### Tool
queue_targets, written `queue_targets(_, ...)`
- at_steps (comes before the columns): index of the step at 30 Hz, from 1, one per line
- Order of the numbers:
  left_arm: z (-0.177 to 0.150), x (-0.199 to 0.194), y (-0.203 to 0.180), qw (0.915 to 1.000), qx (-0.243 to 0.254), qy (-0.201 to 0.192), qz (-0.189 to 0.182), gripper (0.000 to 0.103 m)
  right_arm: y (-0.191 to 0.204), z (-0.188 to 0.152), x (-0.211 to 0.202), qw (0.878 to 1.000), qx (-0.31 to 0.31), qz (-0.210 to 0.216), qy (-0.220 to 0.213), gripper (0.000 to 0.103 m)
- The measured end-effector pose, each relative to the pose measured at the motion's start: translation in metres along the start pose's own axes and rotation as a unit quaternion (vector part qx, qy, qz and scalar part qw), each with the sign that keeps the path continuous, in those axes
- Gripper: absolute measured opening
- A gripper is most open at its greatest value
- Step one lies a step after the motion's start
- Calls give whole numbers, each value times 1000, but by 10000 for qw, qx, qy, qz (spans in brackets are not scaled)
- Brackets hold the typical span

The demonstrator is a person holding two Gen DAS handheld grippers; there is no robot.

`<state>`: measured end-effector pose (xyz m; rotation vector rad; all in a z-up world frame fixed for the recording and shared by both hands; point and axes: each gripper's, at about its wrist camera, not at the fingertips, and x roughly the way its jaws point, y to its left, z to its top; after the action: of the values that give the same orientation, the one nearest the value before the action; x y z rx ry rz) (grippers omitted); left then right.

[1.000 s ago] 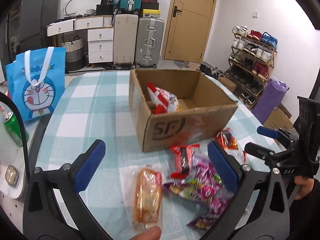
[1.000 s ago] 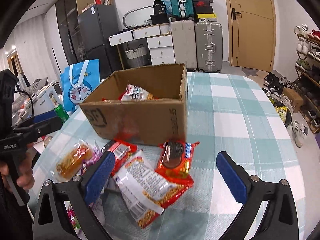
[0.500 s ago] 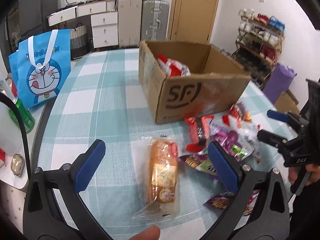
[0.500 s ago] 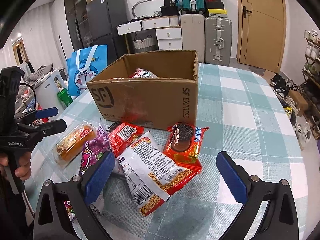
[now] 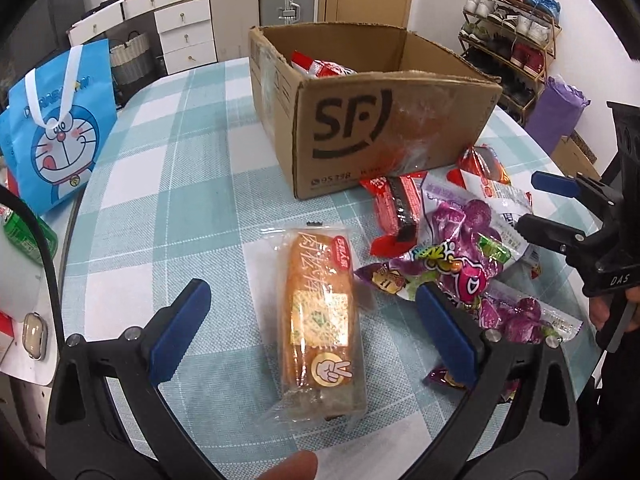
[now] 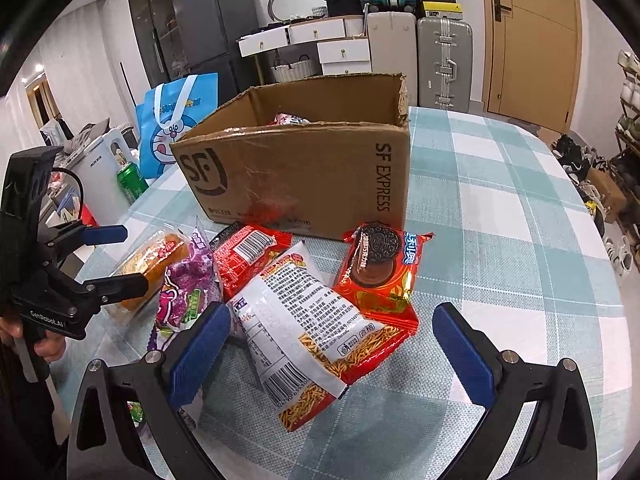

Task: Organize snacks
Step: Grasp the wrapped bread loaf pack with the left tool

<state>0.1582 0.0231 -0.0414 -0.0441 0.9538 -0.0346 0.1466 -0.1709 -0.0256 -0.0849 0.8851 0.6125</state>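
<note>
Since a second ago the left gripper [image 5: 308, 332] has dropped closer over the clear-wrapped orange bread loaf [image 5: 320, 312], which now lies lengthwise between its spread blue fingers [image 5: 180, 328], untouched on the teal-checked cloth tabletop [image 5: 168, 184]. To grasp well, lower straight and close across the loaf's narrow sides, gently, since soft bread squashes and glossy film slips. Right of it sit crinkly purple candy bags [image 5: 472, 236] and red foil packets, then the open brown cardboard box [image 6: 304, 168] behind. The right gripper [image 6: 332, 344] hovers with fingers wide apart over the white-and-red noodle snack bag [image 6: 308, 320], holding nothing.
</note>
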Motion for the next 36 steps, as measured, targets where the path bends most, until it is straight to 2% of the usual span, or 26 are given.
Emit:
queue_targets(14,-4,13,0,9995,149,282,-47,102,6,-6,16,9996,-196,-45,222,103)
queue_targets(23,-5,21,4,9991,108,392,-67,102,9,-6,19,9995,-242,-107,190,102)
queue_targets(26,-5,21,3,9991,159,394,-81,102,15,-7,18,9991,-390,-83,156,95)
queue_targets(33,-6,21,1,9989,212,419,-92,102,19,-9,16,9975,-615,2,340,93)
queue_targets(36,-6,20,0,9988,231,428,-85,102,18,-8,16,9980,-561,-102,268,93)
